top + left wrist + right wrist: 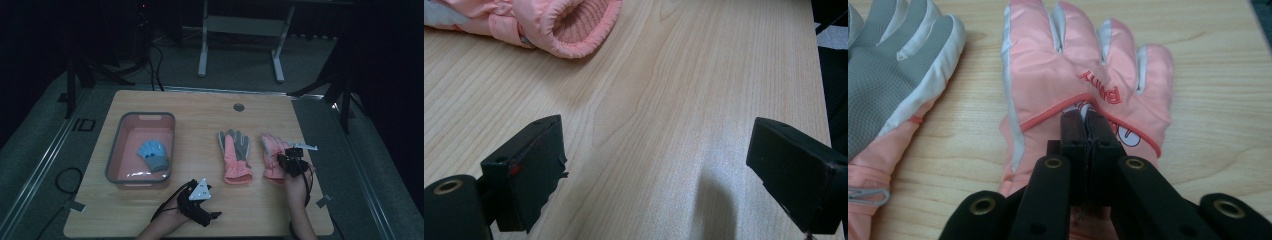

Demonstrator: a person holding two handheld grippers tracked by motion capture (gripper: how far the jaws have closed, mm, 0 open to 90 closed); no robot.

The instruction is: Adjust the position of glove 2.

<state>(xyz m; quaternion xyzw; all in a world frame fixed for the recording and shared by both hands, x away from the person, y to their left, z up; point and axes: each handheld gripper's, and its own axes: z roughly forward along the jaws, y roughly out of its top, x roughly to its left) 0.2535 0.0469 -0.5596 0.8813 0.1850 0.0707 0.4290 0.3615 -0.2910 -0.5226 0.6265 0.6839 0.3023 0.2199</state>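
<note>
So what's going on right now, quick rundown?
Right gripper shut, fingers together on the pink padded ski glove. Left gripper open over bare wooden table. Small blue knit glove in pink tub. Nothing blocking.

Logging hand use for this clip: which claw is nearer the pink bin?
Left. The left claw rests on the table just off the pink bin's near right corner. The right claw sits on the rightmost pink glove, far across the table.
</note>
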